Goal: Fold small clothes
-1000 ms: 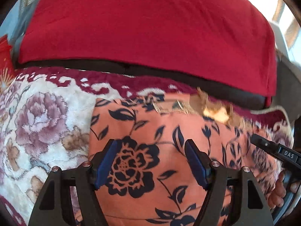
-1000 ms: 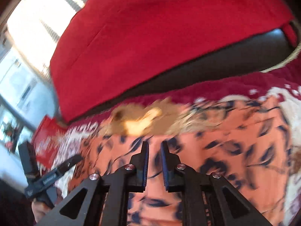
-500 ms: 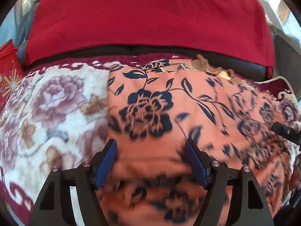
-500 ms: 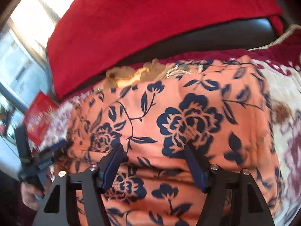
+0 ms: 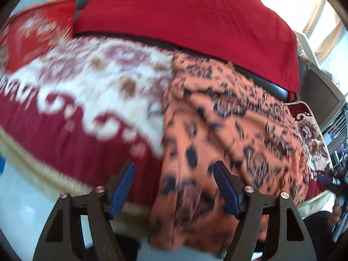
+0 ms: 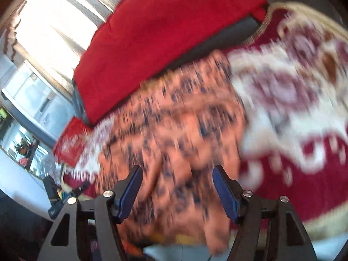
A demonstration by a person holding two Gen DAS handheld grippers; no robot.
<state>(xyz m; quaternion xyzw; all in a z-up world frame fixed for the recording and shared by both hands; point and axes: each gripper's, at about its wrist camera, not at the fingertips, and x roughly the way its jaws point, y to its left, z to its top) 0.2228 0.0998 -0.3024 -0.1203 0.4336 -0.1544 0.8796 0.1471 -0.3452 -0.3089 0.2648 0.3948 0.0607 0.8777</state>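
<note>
Over the floral blanket [image 5: 91, 100], both your left gripper [image 5: 174, 187] and right gripper [image 6: 177, 188] have jaws apart near the orange garment's [image 5: 228, 130] hanging hem, so you're probably between folds and next need corner grips.

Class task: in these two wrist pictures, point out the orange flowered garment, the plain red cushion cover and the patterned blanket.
orange flowered garment [image 5: 228, 130], left wrist view, its rumpled middle.
plain red cushion cover [image 5: 184, 15], left wrist view, its flat front.
patterned blanket [image 6: 293, 100], right wrist view, a cream part with a maroon flower.
</note>
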